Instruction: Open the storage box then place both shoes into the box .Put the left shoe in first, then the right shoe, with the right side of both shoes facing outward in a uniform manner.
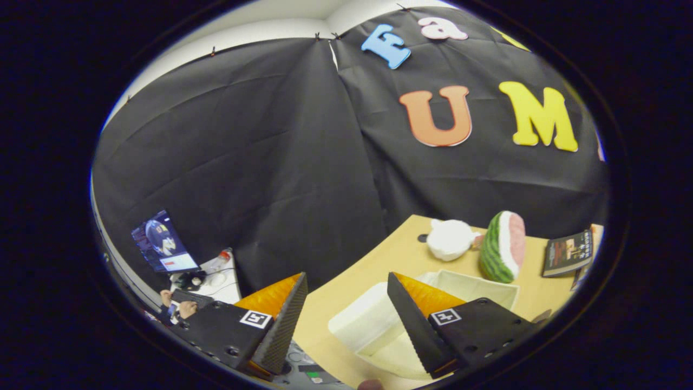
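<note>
My gripper [346, 287] hangs above the near corner of a light wooden table [390, 254], its two orange-and-black fingers [281, 319] spread wide apart with nothing between them, so it is open. The white storage box [373, 325] lies on the table just below and behind the right finger, which covers part of it. Its lid [476, 287] looks raised at the far side, showing a pale inner face.
Beyond the box stand a white plush toy [450, 238] and a watermelon-slice cushion [503, 246], with a dark book [567, 253] further right. Off the table's left edge, lower down, are a lit laptop [162, 244], a desk with cables, and a person's hand [187, 309].
</note>
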`<action>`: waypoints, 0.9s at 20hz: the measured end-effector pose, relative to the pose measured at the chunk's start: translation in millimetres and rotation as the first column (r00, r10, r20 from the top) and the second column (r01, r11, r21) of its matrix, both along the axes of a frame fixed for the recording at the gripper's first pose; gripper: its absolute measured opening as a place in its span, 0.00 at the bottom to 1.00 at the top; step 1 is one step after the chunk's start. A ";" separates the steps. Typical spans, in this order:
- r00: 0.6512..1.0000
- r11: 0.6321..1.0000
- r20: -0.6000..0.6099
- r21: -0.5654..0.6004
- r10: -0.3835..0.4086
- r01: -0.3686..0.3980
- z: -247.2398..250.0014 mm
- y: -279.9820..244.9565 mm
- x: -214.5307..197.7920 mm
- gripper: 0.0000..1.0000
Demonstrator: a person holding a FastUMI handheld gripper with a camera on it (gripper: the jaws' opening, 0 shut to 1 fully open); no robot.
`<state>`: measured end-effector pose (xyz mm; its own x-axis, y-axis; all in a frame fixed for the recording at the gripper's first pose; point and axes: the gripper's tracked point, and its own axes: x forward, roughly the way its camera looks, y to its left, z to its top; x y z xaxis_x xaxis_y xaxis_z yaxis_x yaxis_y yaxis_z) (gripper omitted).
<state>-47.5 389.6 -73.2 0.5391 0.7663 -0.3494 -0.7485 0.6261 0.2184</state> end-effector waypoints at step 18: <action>0.758 0.750 0.057 -0.112 -0.650 0.651 -49.2 -351.4 12.2 0.95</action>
